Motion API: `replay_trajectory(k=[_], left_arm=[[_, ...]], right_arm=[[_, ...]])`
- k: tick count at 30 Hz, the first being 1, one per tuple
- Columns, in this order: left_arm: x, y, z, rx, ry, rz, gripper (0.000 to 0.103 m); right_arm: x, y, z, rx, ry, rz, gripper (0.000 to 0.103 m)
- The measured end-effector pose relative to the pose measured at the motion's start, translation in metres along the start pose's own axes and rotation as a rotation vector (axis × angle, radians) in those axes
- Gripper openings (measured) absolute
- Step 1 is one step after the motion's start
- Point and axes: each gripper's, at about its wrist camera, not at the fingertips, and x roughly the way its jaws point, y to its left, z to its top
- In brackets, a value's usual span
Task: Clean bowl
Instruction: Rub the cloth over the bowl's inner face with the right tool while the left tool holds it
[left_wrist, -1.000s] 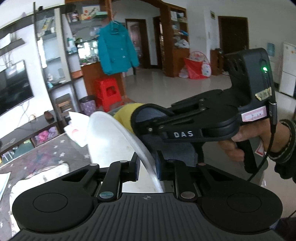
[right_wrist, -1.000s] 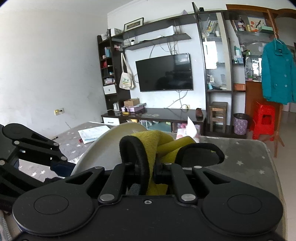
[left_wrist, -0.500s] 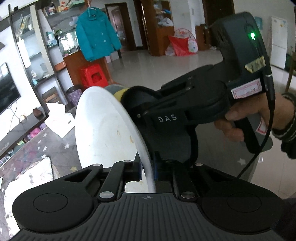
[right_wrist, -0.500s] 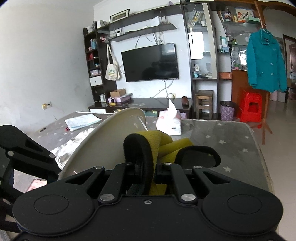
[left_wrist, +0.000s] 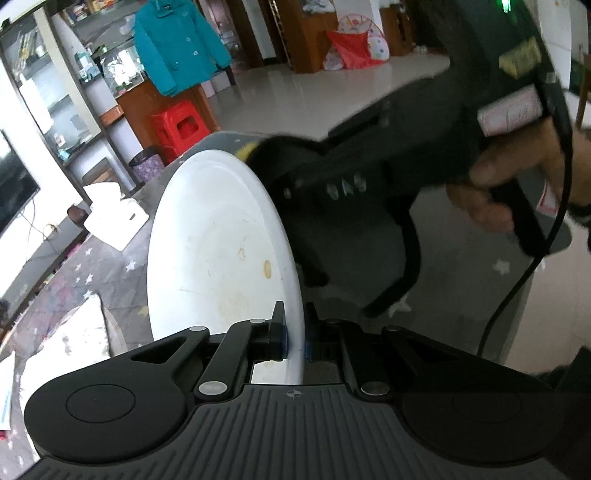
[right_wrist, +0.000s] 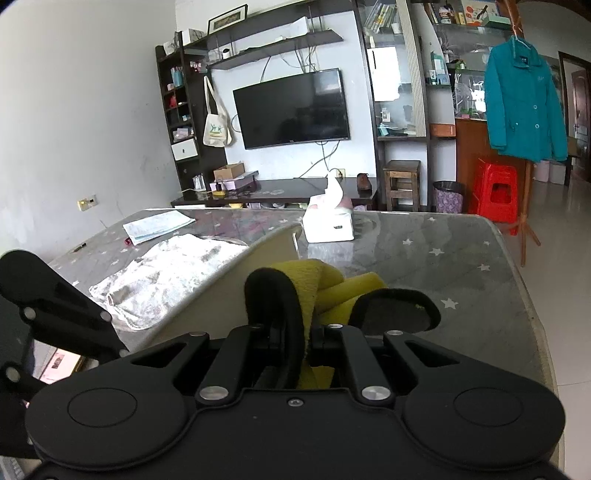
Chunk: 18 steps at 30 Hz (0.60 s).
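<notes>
Left wrist view: my left tool (left_wrist: 293, 332) is clamped on the rim of the white bowl (left_wrist: 214, 251), holding it up on edge above the desk (left_wrist: 110, 280), its stained face turned to my left. A brown spot sits near the rim by my fingers. My right tool (left_wrist: 258, 153) comes in blurred from the right behind the bowl, a bit of yellow cloth (left_wrist: 244, 149) peeking over the top rim.

Right wrist view: my right tool (right_wrist: 308, 314) is clenched on the folded yellow cloth, its pads pressed into it. The bowl's edge rises just to the left of the cloth, slanting away from me. So the bowl lies left of this tool; I reckon the next wipe wants the cloth brought leftward onto that surface.
</notes>
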Motion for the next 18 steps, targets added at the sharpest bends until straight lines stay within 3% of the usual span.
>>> replay_trajectory(k=[18], left_arm=[[0.024,-0.016,-0.007,0.097,0.069,-0.04,0.013]], right_arm=[[-0.018,-0.025,0.003,0.038,-0.067,-0.068,0.011]])
